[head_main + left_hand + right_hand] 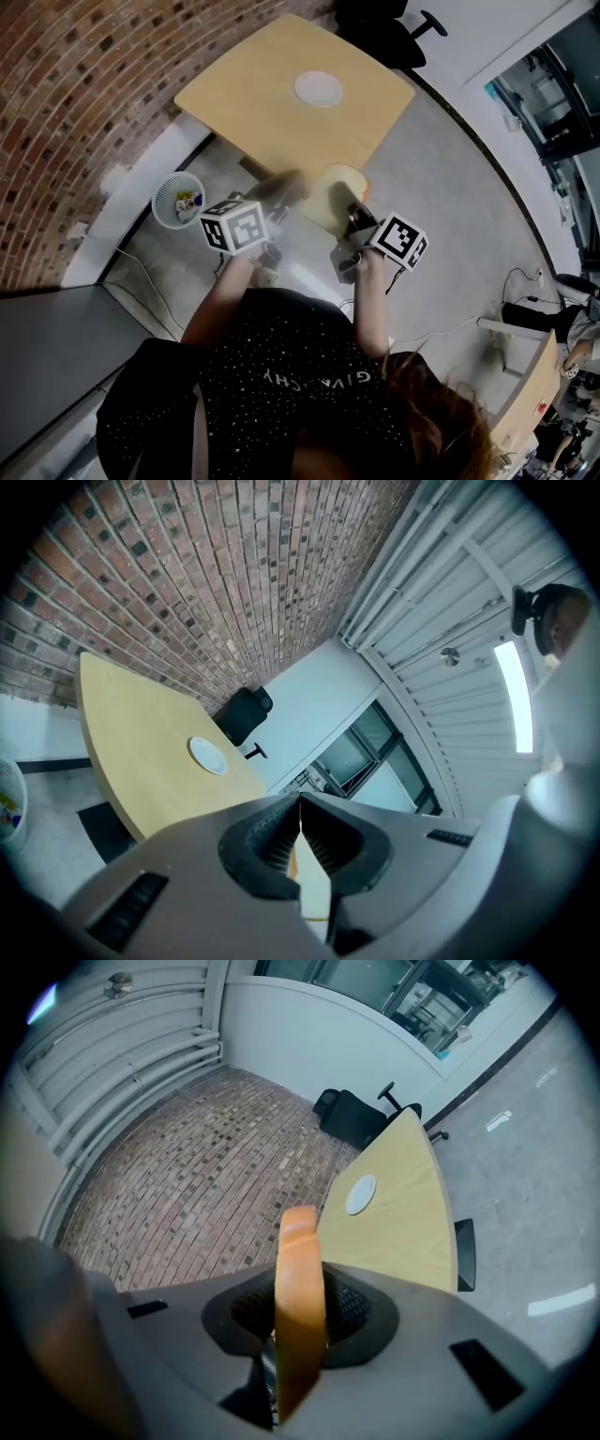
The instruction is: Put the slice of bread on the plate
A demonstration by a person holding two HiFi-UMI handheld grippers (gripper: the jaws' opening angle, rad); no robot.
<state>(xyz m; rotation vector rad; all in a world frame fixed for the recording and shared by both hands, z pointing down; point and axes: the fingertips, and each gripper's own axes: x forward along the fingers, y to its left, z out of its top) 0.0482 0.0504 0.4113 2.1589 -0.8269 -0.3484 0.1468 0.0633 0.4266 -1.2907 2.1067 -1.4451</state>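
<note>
A slice of bread with a tan crust stands on edge between the jaws of my right gripper, which is shut on it, over the floor short of the table. In the right gripper view the bread rises upright between the pads of that gripper. A small white plate lies on the pale wooden table, ahead of both grippers, and it also shows as the plate and the plate. My left gripper is beside the bread; its jaw tips meet, holding nothing.
A white waste basket with rubbish stands on the floor at the left, by the brick wall. A black office chair stands behind the table. Grey floor spreads to the right of the table.
</note>
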